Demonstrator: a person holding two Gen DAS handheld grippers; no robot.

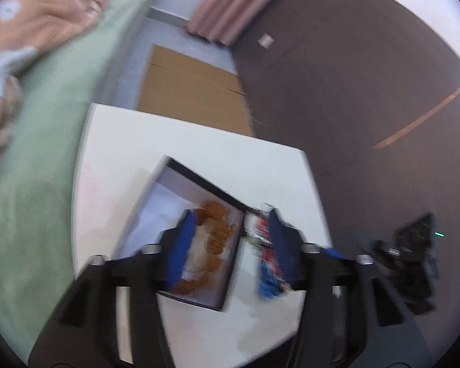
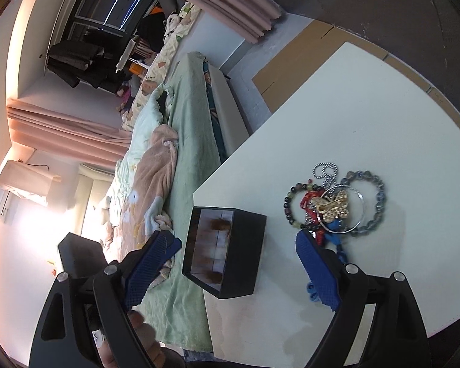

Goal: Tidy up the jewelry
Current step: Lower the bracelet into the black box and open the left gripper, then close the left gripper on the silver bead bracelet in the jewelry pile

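A black open-topped jewelry box (image 1: 196, 239) (image 2: 227, 251) sits on the white table (image 1: 174, 141) (image 2: 368, 122); a brown bead string (image 1: 214, 233) lies inside it. A pile of jewelry (image 2: 334, 202) lies beside the box: bead bracelets, a silver chain, a silver ring hoop, a gold butterfly piece, red and blue cords. In the blurred left wrist view the pile (image 1: 266, 254) shows as red and blue. My left gripper (image 1: 230, 224) is open and empty above the box. My right gripper (image 2: 239, 239) is open and empty, straddling the box.
A bed with a green sheet (image 1: 46, 153) (image 2: 190, 141) and pink blanket (image 2: 150, 171) runs along the table's edge. Cardboard (image 1: 193, 92) lies on the floor beyond the table. The other gripper (image 1: 411, 260) shows at right in the left wrist view.
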